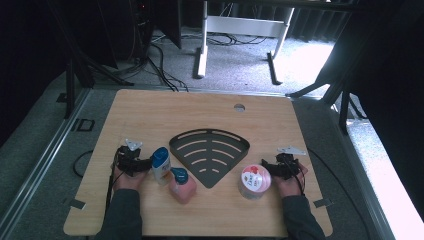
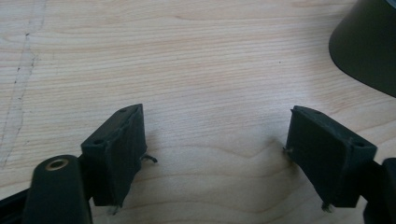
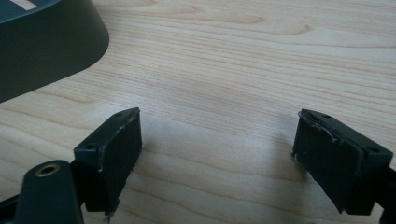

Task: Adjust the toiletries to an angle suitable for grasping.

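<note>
From above, we are resting both grippers on the wooden table (image 1: 150,112) either side of the dark fan-shaped rack (image 1: 209,156): the left gripper (image 1: 142,164) is sitting left of it, just beside a white bottle with a blue cap (image 1: 161,166) and near a pink bottle (image 1: 182,185), while the right gripper (image 1: 267,167) is sitting right of it, just beside a clear jar with a pink-and-white lid (image 1: 255,181). In the left gripper view we are seeing jaws spread wide over bare wood (nothing between them), the rack (image 2: 369,46) at upper right. In the right gripper view the jaws are likewise standing released, the rack (image 3: 46,46) at upper left.
</note>
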Motion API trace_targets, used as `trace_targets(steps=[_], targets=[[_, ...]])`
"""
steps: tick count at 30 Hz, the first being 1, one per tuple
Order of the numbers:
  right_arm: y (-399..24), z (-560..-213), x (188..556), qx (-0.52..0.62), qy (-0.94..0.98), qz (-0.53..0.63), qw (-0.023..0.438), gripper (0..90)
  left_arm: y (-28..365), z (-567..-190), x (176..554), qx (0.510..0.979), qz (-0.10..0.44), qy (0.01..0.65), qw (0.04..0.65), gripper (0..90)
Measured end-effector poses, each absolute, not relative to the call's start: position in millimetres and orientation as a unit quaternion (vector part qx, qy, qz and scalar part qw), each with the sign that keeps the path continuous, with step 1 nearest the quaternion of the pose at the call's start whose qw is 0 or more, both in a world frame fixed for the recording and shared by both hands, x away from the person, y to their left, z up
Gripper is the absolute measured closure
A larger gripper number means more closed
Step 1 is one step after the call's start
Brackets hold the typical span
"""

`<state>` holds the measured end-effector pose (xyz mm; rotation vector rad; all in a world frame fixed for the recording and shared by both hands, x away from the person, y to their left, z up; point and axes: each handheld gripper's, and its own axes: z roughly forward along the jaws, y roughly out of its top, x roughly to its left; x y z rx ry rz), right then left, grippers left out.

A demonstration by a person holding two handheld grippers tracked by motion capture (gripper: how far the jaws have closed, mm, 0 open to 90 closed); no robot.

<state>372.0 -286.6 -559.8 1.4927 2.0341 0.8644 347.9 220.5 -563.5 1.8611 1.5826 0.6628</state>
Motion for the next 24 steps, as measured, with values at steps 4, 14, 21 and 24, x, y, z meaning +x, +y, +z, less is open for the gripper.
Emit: trace_targets(steps=[4, 14, 21, 24], targets=[[-285, -555, 372, 0.528, 0.755, 0.319, 0.221, 34.8, 221, -563, 347, 0.700, 0.252, 0.596, 0.303, 27.6], [-266, -517, 384, 0.468, 0.770, 0.387, 0.199, 50.0, 220, -563, 346, 0.704, 0.249, 0.590, 0.305, 29.0], [-252, -512, 408, 0.448, 0.781, 0.405, 0.161, 54.8, 220, -563, 345, 0.704, 0.249, 0.590, 0.306, 28.9], [-246, -513, 418, 0.443, 0.789, 0.399, 0.150, 58.0, 220, -563, 345, 0.705, 0.249, 0.590, 0.306, 29.0]])
